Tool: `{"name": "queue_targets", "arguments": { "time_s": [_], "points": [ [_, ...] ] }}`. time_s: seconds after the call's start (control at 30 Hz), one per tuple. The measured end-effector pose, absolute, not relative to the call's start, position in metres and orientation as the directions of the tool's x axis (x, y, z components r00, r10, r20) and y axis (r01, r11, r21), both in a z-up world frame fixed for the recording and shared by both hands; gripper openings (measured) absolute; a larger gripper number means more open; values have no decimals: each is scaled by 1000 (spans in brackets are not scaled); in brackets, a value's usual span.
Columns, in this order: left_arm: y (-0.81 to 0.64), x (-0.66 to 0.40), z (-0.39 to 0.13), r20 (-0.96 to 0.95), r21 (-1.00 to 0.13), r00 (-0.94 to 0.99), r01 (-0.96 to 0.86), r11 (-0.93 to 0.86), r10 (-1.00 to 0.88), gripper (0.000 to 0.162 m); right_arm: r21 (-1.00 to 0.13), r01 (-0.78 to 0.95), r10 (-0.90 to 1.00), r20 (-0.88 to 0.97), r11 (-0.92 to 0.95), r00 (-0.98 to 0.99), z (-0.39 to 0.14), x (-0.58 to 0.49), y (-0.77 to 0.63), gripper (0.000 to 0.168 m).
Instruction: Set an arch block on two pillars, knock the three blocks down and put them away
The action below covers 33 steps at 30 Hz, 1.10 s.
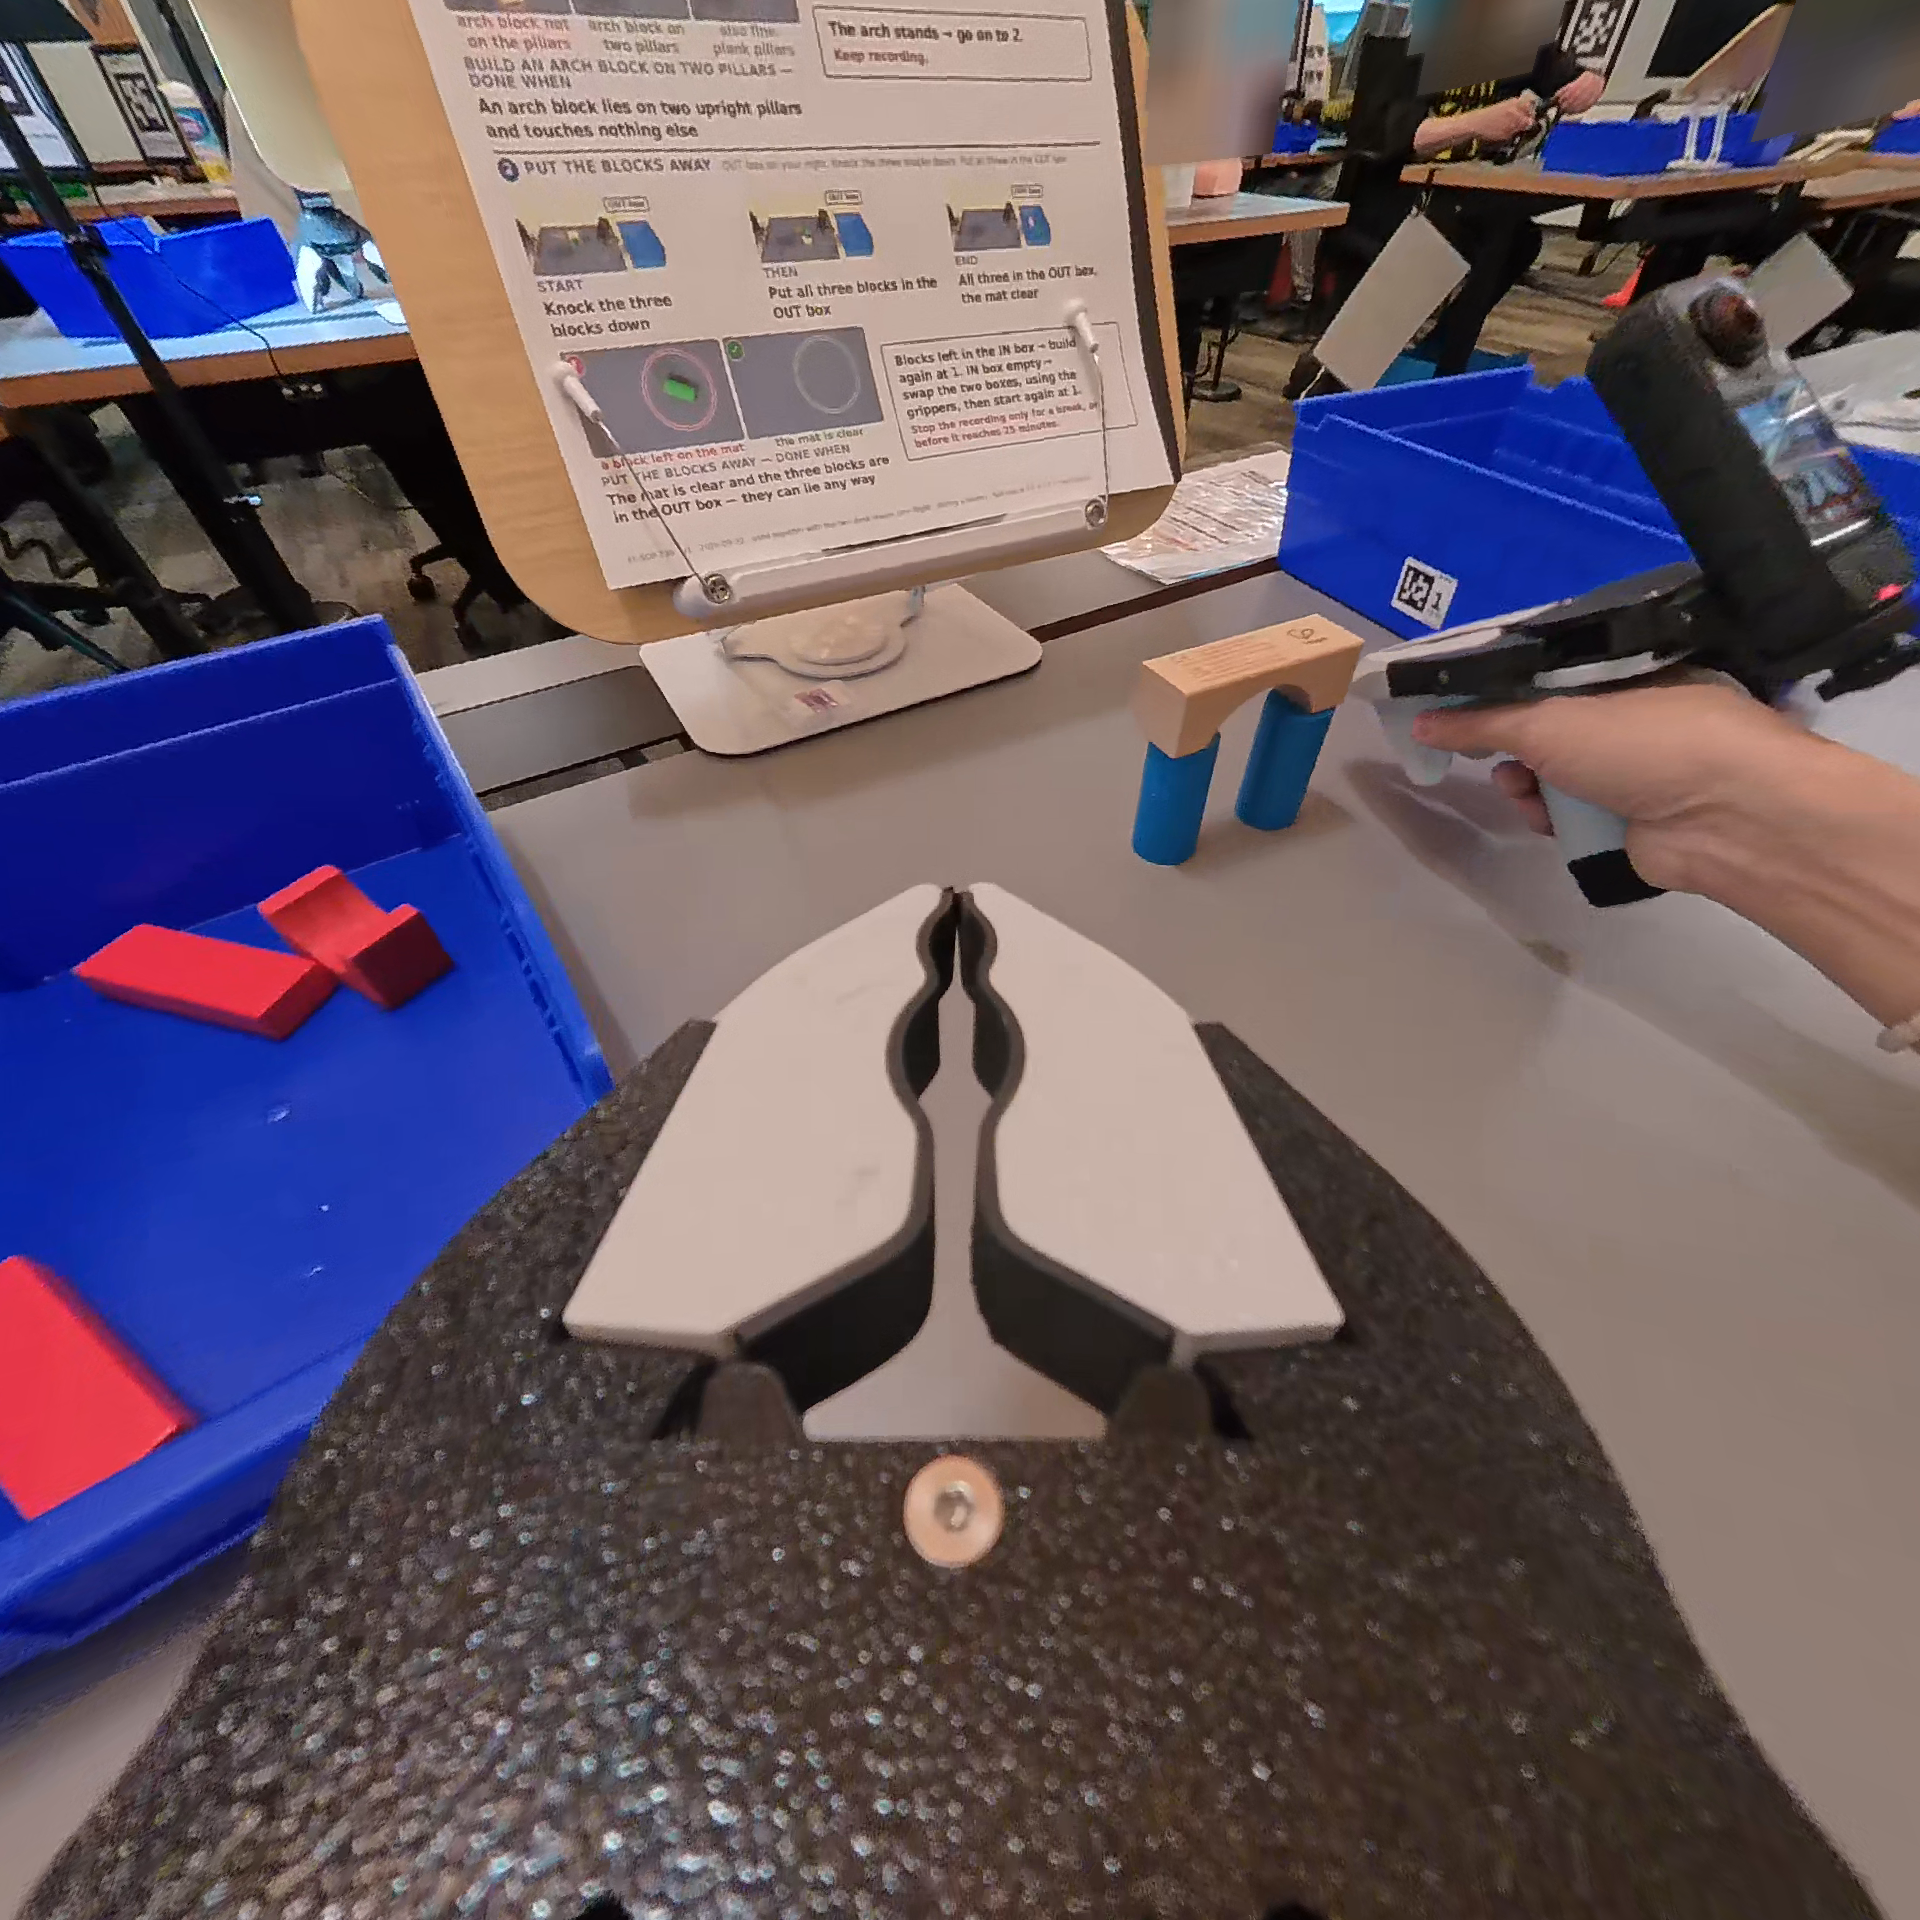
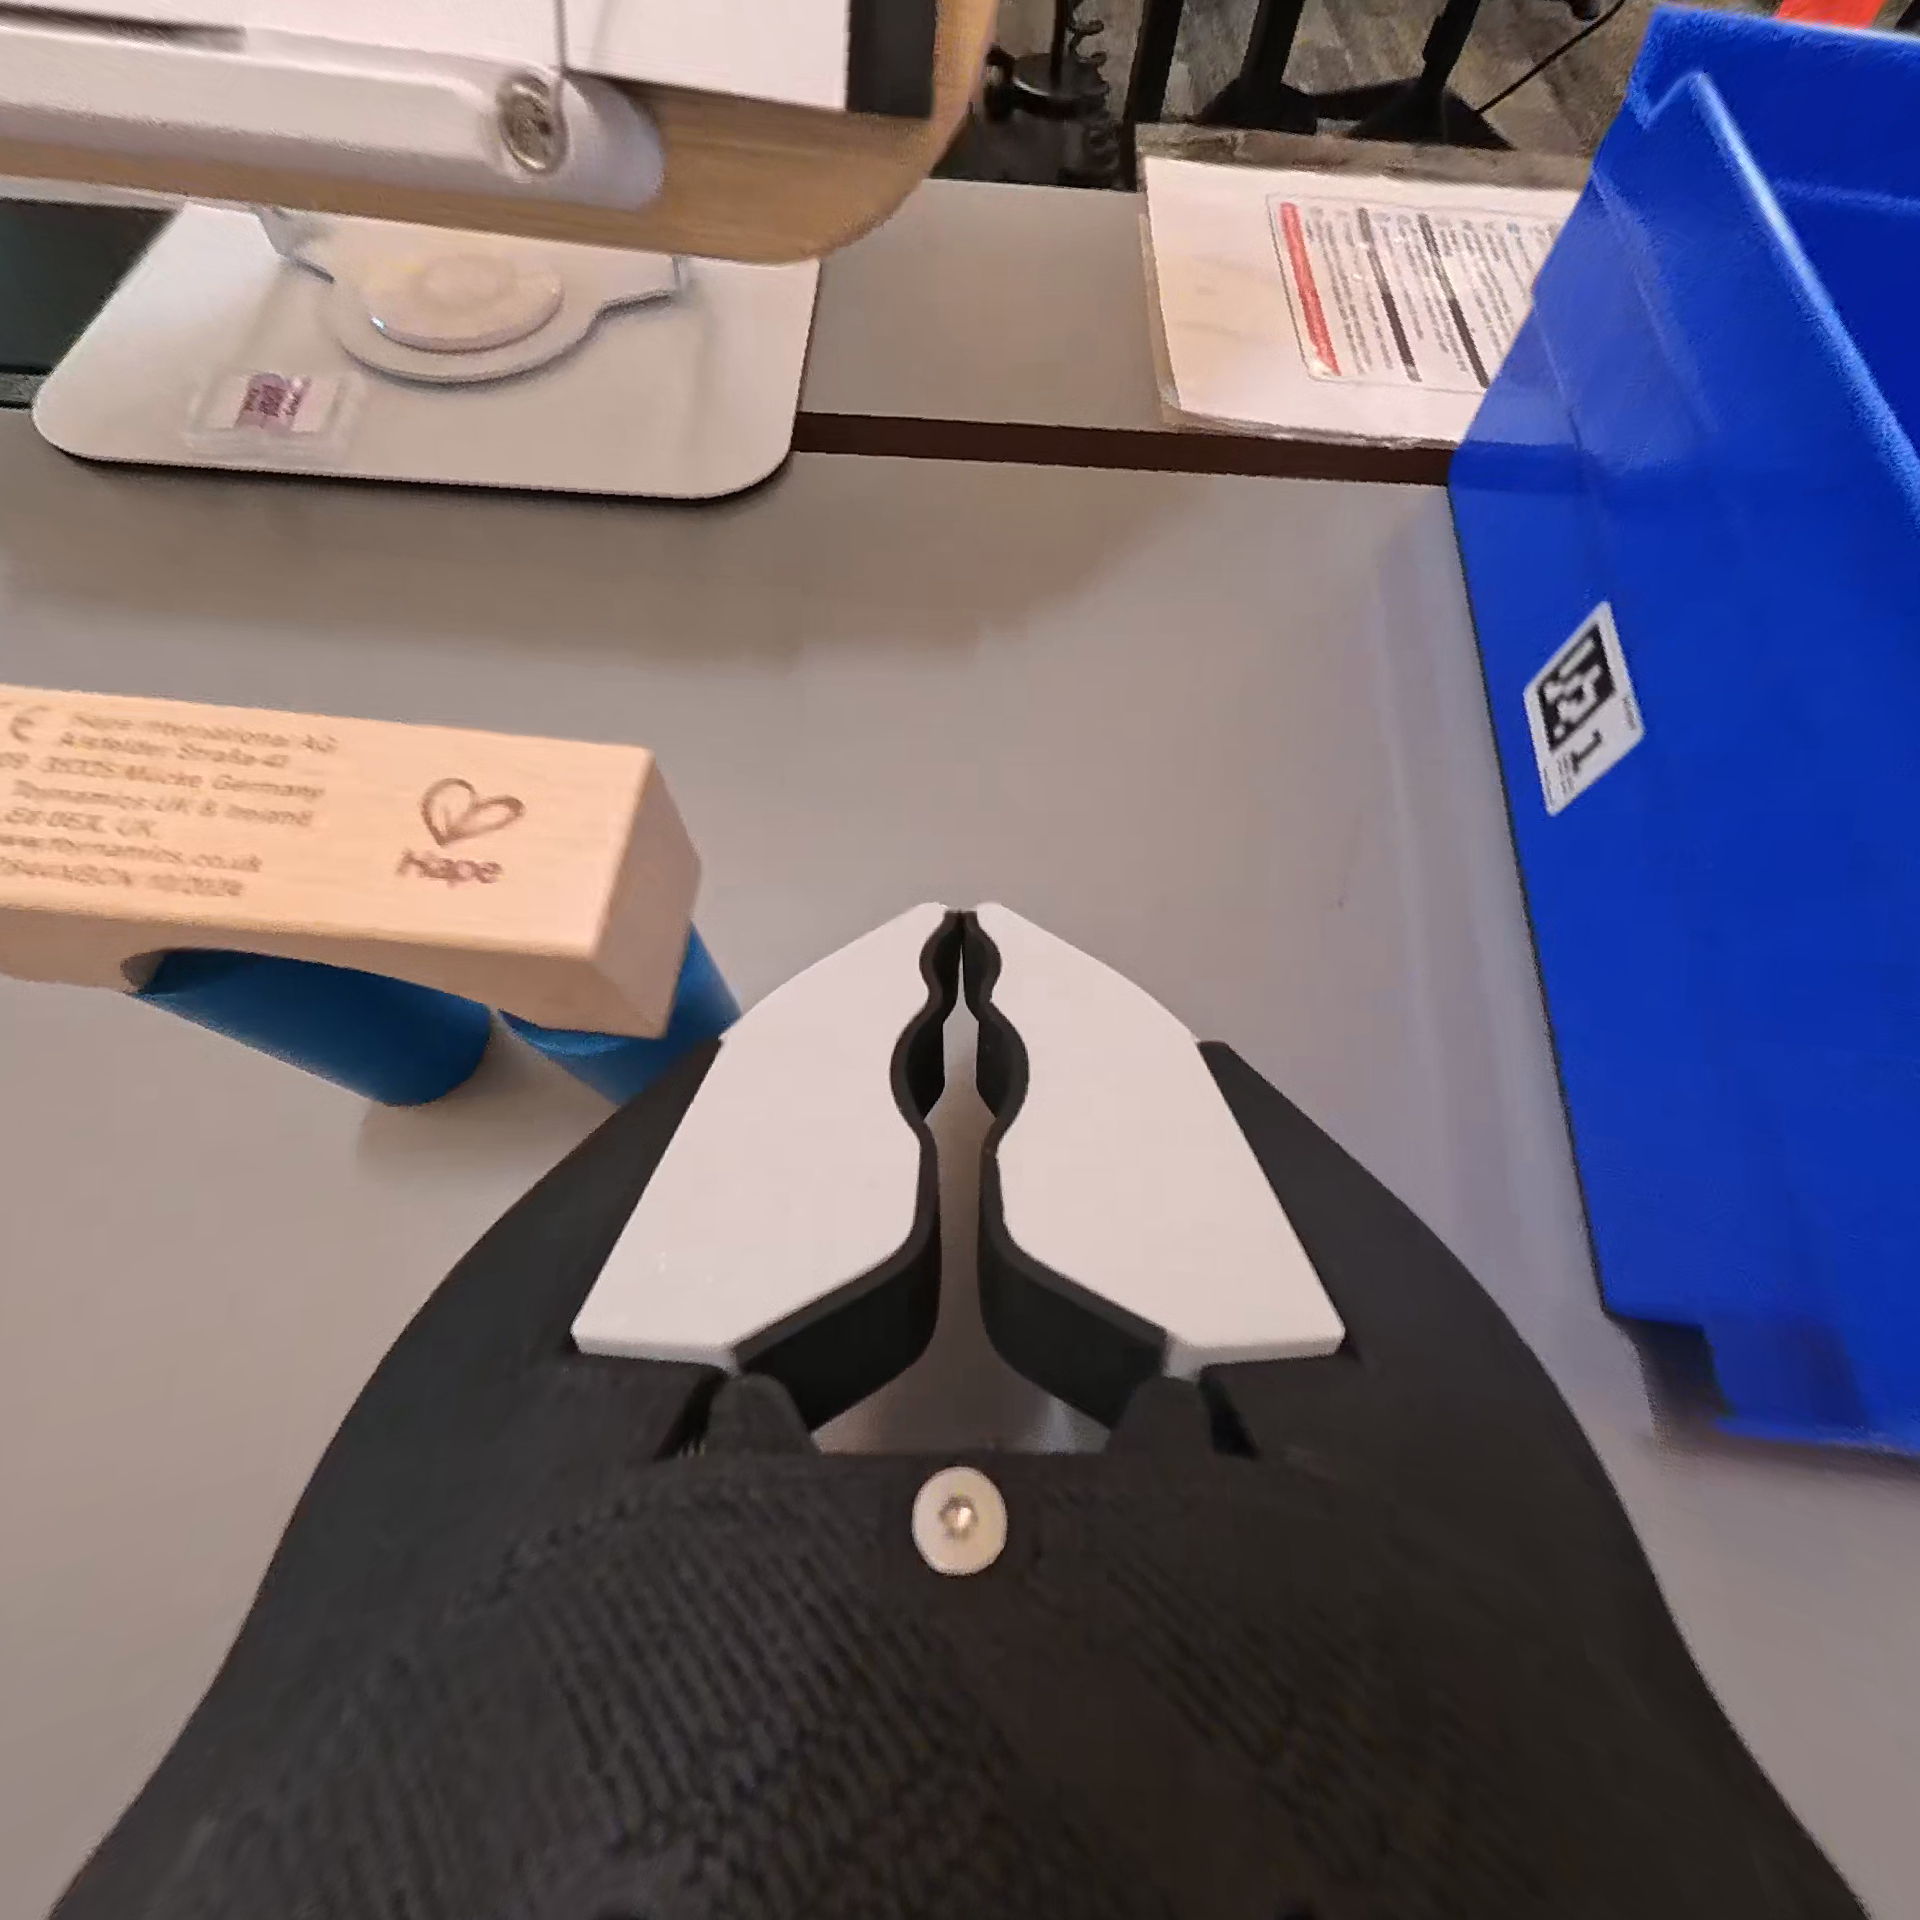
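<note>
Left tongs [image 1: 958, 891]: closed, empty, level above grey counter [image 1: 1455, 1195], beside blue bin [image 1: 499, 883] with red blocks [image 1: 208, 977].
Right tongs [image 2: 958, 912]: closed, empty, tips just beside arch.
Hand [image 1: 1673, 790]: gripping handle, wrist level.
Wooden arch block [image 1: 1247, 670]: resting on two upright blue pillars [image 1: 1174, 800], mid-counter.

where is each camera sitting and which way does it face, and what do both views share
Left wrist view: sits on the left gripper, shut and empty above the grey table, facing the wooden sheet stand; a blue bin holding red blocks lies leftward, the person's hand grips the right gripper.
Right wrist view: sits on the right gripper, shut, low, facing the stand's white base.
Shared: natural wooden arch block on two blue cylinder pillars; tagged blue bin.
</note>
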<state>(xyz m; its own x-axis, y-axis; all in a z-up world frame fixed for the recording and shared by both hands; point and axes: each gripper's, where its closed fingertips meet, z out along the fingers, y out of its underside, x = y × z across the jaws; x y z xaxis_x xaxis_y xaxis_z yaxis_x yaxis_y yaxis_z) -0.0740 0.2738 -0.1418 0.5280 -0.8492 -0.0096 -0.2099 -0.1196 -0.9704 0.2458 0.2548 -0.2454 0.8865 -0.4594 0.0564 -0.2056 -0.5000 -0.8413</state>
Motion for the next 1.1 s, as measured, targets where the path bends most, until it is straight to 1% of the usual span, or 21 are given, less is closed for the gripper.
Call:
{"name": "queue_targets", "arguments": {
  "time_s": [0.13, 0.17, 0.2, 0.27, 0.33, 0.37, 0.4, 0.53, 0.73, 0.77, 0.93, 1.1],
  "points": [
    [272, -73, -144, 10, -969, 514, -206, -134, -858, 0, -846, -142, -395, 87, -515, 915, -237, 224, 278, 0],
    [272, -73, -144, 17, -969, 509, -202, -139, -860, 0, -863, -83, -305, 84, -498, 949, -230, 206, 292, 0],
    [272, -73, -144, 19, -970, 507, -201, -140, -862, 0, -870, -7, -175, 92, -494, 980, -226, 181, 304, 0],
    [272, -73, -144, 13, -969, 505, -206, -135, -863, 0, -821, 179, 8, 208, -541, 978, -231, 146, 313, 0],
    [272, -74, -146, 3, -967, 504, -218, -130, -864, 0, -756, 343, 68, 370, -557, 927, -233, 135, 312, 0],
    [272, -74, -146, -1, -967, 503, -220, -127, -864, 0, -745, 384, 83, 408, -545, 909, -230, 130, 311, 0],
    [272, -75, -145, -4, -967, 502, -222, -124, -865, 0, -747, 398, 94, 415, -532, 905, -227, 125, 310, 0],
    [272, -77, -145, -5, -968, 501, -218, -121, -866, 0, -790, 334, 97, 333, -514, 938, -217, 118, 302, 0],
    [270, -73, -148, -2, -967, 484, -225, -122, -875, 0, -827, 278, 60, 286, -489, 956, -203, 137, 287, 1],
    [269, -72, -148, -2, -966, 481, -227, -122, -877, 0, -831, 265, 62, 270, -489, 961, -203, 140, 284, 5],
    [267, -70, -150, -1, -965, 470, -233, -123, -883, 0, -834, 261, 90, 249, -485, 964, -202, 149, 273, 42],
    [265, -69, -152, -2, -963, 454, -241, -121, -891, 0, -793, 265, 80, 265, -549, 961, -218, 184, 270, 57]
  ]
}}
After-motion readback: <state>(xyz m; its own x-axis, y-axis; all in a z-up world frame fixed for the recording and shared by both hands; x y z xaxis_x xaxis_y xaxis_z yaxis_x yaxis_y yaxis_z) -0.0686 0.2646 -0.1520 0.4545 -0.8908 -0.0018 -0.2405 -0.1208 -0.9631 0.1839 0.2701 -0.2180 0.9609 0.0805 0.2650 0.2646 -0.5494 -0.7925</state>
